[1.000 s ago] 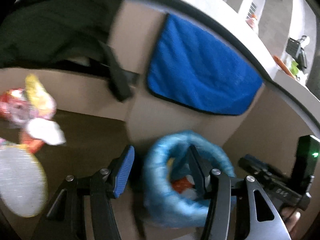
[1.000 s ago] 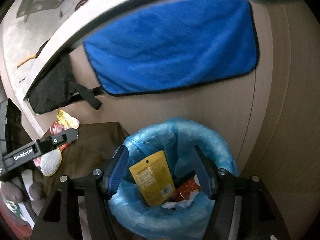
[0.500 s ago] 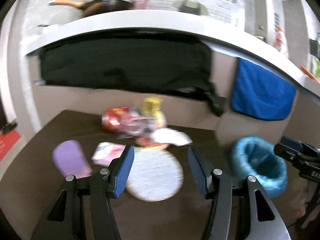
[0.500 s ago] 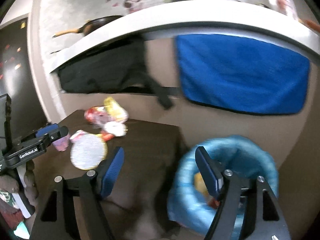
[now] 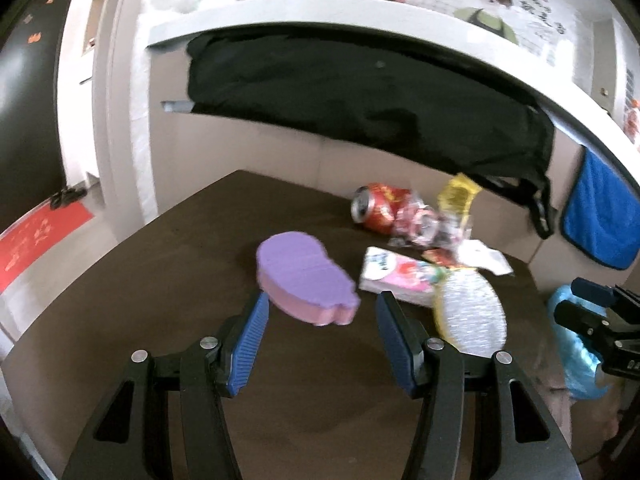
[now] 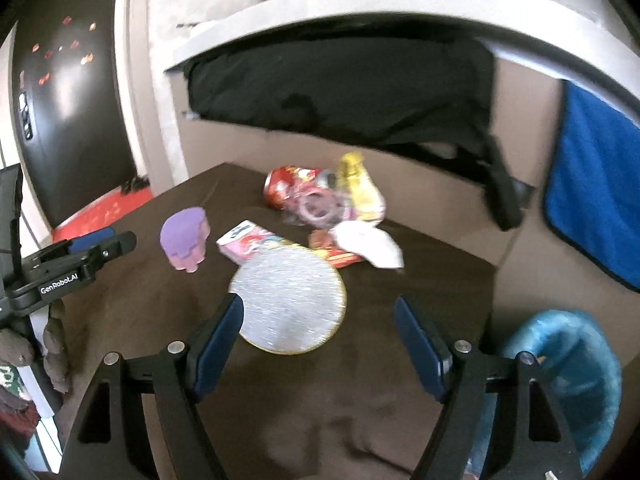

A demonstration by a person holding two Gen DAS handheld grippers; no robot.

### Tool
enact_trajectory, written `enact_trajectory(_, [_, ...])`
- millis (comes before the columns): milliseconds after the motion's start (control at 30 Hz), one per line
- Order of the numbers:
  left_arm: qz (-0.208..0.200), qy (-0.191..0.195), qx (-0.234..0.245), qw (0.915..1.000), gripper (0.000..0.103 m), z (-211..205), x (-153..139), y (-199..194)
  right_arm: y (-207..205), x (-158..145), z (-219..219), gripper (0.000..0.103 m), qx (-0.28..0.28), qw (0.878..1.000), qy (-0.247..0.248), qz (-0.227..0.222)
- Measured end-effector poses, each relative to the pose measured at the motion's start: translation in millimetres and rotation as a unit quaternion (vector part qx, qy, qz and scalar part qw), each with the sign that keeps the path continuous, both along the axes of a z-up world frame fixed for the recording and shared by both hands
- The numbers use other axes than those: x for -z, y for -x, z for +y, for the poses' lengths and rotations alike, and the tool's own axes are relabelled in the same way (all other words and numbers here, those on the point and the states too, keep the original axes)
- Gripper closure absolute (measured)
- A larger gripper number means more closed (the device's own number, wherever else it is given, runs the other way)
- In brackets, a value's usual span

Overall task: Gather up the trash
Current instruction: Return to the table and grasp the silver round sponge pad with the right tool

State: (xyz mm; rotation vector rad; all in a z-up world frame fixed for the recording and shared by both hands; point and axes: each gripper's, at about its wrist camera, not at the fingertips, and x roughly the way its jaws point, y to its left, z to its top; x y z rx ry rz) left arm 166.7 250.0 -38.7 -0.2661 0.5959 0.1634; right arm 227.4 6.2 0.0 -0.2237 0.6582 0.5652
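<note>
On the dark brown table (image 5: 160, 280) lies a heap of trash: a purple foam block (image 5: 304, 272) (image 6: 186, 238), a pink pack (image 5: 396, 276) (image 6: 250, 242), a round silver disc (image 5: 470, 312) (image 6: 290, 300), a red can (image 5: 376, 208) (image 6: 288, 188), a yellow wrapper (image 5: 456, 196) (image 6: 358, 188) and white paper (image 5: 484, 256) (image 6: 368, 244). My left gripper (image 5: 322, 312) hovers open just short of the purple block, holding nothing. My right gripper (image 6: 318, 308) stands wide open over the near edge of the silver disc, also holding nothing. The blue-lined bin (image 6: 560, 364) (image 5: 576, 356) stands right of the table.
A black bag (image 5: 360, 92) hangs under the white counter (image 6: 360, 20) behind the table. A blue cloth (image 6: 592, 184) hangs at the right. A black fridge (image 6: 68, 100) and a red mat (image 5: 36, 240) are at the left. The table's right edge drops beside the bin.
Both grippers swung left from above the blue bin to the table with the trash. A yellow pack seen between the right fingers stayed in the bin. The right jaws opened wider.
</note>
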Motion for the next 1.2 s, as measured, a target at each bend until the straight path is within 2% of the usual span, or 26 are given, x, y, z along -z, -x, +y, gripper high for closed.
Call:
enact_trajectory(367, [0.027, 0.023, -0.007, 0.9993, 0.046, 35, 22, -7, -52, 38, 39, 0.028, -0.004, 0.998, 0.022, 0.064])
enact_trajectory(567, [0.034, 0.046, -0.002, 0.9984, 0.046, 49, 29, -17, -78, 55, 37, 0.028, -0.001, 0.994, 0.002, 0.113])
enact_trajectory(867, [0.047, 0.079, -0.006, 0.9957, 0.046, 66, 38, -28, -94, 68, 45, 0.028, -0.026, 0.988, -0.023, 0.150])
enact_trajectory(933, [0.052, 0.080, -0.005, 0.9954, 0.046, 65, 40, -30, -94, 66, 45, 0.034, -0.034, 0.987, -0.031, 0.153])
enact_trajectory(967, [0.054, 0.080, -0.004, 0.9953, 0.046, 64, 41, -30, -93, 65, 45, 0.041, -0.037, 0.987, -0.033, 0.153])
enact_trajectory(1100, [0.062, 0.084, 0.003, 0.9946, 0.046, 61, 43, -35, -83, 53, 38, 0.077, -0.063, 0.986, -0.052, 0.148])
enact_trajectory(1167, [0.065, 0.089, 0.008, 0.9938, 0.045, 58, 43, -39, -77, 45, 32, 0.087, -0.088, 0.981, -0.072, 0.155])
enact_trajectory(1200, [0.067, 0.092, 0.009, 0.9935, 0.044, 57, 43, -41, -75, 43, 30, 0.088, -0.090, 0.982, -0.069, 0.150])
